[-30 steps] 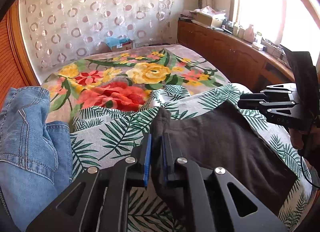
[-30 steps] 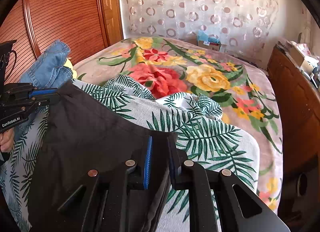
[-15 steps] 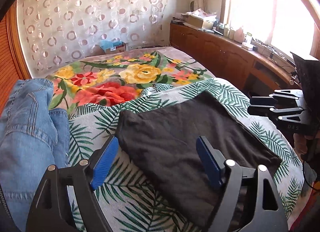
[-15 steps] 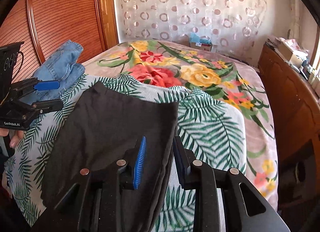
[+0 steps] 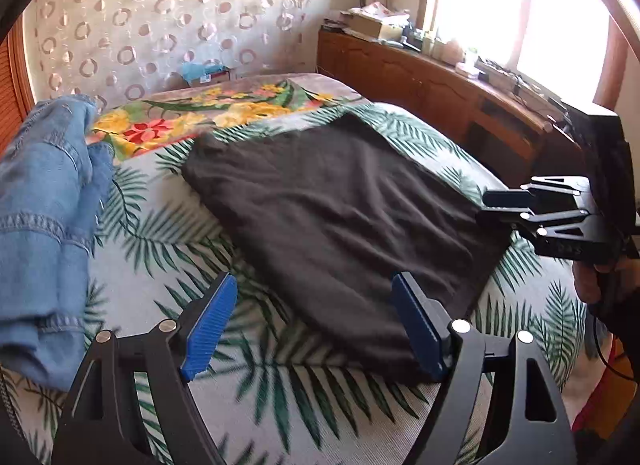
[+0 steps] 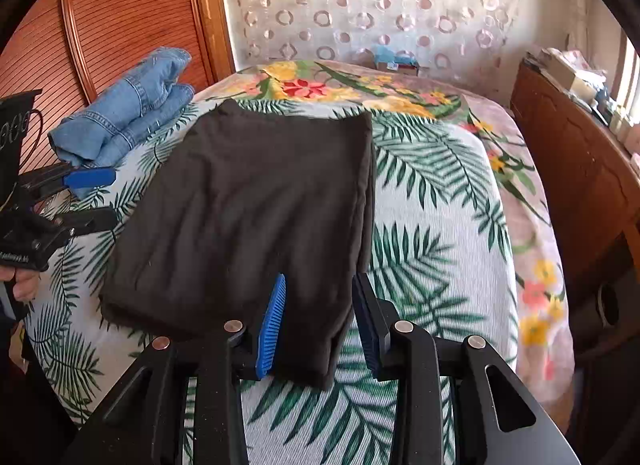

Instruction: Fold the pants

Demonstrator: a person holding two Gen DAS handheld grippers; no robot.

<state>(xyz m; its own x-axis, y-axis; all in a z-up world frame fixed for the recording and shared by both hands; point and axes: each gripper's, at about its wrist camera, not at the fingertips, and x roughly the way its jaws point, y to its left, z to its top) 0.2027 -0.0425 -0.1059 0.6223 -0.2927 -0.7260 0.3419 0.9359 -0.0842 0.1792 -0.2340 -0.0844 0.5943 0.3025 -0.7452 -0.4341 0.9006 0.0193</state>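
Pants (image 6: 256, 209) dark brown, folded flat, rectangular

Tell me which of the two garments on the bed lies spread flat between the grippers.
The dark brown pants, folded into a flat rectangle on the palm-leaf sheet. The blue jeans lie bunched in a heap at the bed's edge, beside the wooden wardrobe.

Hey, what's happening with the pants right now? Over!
Left gripper open, empty. Right gripper just been opening, jaws astride pants' corner, not pinching. Dark pants folded flat on leaf-print sheet. Jeans beside, clear.
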